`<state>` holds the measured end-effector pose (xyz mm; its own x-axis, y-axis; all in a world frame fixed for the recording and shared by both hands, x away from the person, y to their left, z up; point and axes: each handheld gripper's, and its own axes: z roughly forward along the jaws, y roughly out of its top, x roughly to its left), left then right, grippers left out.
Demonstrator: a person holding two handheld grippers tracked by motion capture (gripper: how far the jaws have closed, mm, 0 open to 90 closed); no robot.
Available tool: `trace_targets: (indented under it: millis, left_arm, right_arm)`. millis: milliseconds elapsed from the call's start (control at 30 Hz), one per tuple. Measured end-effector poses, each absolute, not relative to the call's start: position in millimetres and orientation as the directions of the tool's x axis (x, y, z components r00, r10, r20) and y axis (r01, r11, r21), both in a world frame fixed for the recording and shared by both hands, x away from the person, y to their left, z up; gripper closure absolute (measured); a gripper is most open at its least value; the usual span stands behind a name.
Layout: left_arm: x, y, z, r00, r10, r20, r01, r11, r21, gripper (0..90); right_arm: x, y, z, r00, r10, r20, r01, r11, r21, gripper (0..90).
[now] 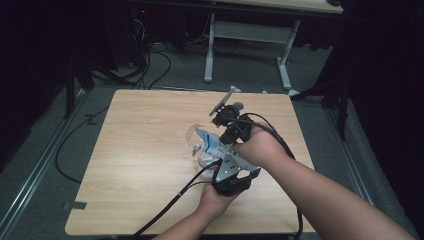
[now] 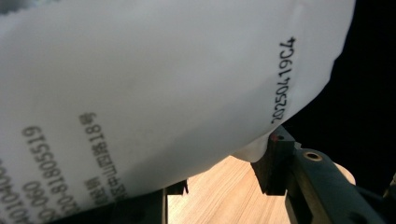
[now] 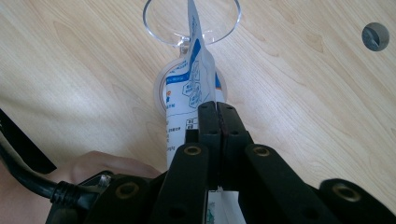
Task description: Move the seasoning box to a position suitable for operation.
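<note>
A soft white pouch [image 1: 212, 145] with blue printing was held above the middle of a pale wooden table [image 1: 140, 150], just over a clear glass [image 1: 196, 142] of round rim. The table top was smooth, with a fine straight grain and rounded corners, and a small grey disc [image 3: 375, 36] was set flush in it.

In the right gripper view, the right gripper [image 3: 218, 112] was seen with its black, matt jaws pressed flat together on the thin sealed edge of the pouch [image 3: 189, 88], which was pinched between the pads. The pouch hung tilted towards the glass [image 3: 191, 21], its narrow upper corner lying across the transparent rim. Brass-coloured rivets were seen on the jaw arms.

In the left gripper view, the bulging, faintly sheened film of the pouch [image 2: 163, 84] was seen close up, with dark printed digits and characters running along it. The left gripper [image 2: 219, 175] was set about the lower part of the pouch, partly closed, one blocky black pad [image 2: 273, 163] touching the film; the other was largely covered by the pouch, so a firm grip could not be confirmed there.

In the high view, the left gripper [image 1: 231, 175] was held near the table's front edge, and the right gripper [image 1: 222, 137] just beyond it, with black cables trailing from both.
</note>
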<state>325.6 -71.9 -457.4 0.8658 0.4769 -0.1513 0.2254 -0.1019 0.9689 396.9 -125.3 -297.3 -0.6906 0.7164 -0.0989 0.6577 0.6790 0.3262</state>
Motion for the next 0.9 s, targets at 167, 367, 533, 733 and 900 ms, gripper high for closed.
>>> trace_targets:
  millis: [167,367,533,733,900]
  left_arm:
    - [325.2,-73.0,-457.3,0.863,0.479,-0.160,0.230,-0.090,0.969,61.3]
    - [324.4,-74.1,-457.4,0.862,0.480,-0.163,0.230,-0.085,0.969,60.9]
    - [323.5,-74.7,-456.9,0.859,0.483,-0.170,0.232,-0.071,0.970,60.8]
    - [322.7,-75.0,-455.7,0.857,0.487,-0.171,0.227,-0.058,0.972,60.8]
    - [322.9,-74.5,-455.7,0.855,0.491,-0.166,0.224,-0.060,0.973,60.8]
  right_arm:
    - [396.8,-124.5,-297.0,-0.694,0.712,-0.103,0.653,0.683,0.327,90.0]
    - [396.2,-124.7,-296.1,-0.694,0.712,-0.108,0.653,0.686,0.322,90.0]
    - [395.7,-124.7,-295.1,-0.697,0.709,-0.106,0.649,0.687,0.327,90.0]
    - [394.8,-123.8,-293.7,-0.696,0.710,-0.109,0.649,0.687,0.327,90.0]
    - [394.6,-123.3,-293.4,-0.701,0.704,-0.111,0.643,0.692,0.329,90.0]
